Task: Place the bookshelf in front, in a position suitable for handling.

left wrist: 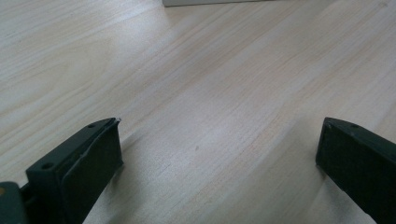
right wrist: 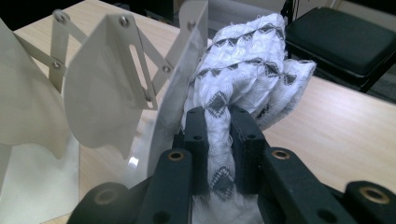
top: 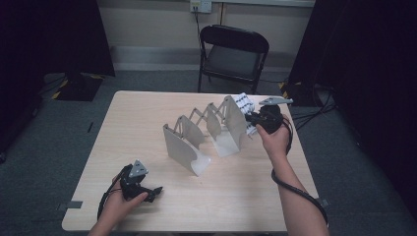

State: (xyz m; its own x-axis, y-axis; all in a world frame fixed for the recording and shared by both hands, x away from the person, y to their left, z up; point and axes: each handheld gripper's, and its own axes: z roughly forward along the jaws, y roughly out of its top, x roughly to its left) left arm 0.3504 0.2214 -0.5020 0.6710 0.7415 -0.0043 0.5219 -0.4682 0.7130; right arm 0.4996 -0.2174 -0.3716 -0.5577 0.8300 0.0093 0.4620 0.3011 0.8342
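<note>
Two grippers are at work over a pale wooden table. The right gripper, held up off the table at its far right side, is clenched on a white cloth with a dark zigzag pattern. In the right gripper view the cloth is bunched between the two black jaws, its loose end puffing out above them. It hangs just beside the rightmost panel of a white accordion rack (metal plates joined by scissor links), which stands near the middle of the table; whether cloth and panel touch I cannot tell.

The left gripper rests low at the near left corner, well apart from the rack. Its jaws stand wide with nothing between them, bare wood showing in the gap in the left gripper view.

A black folding chair stands beyond the far edge.
</note>
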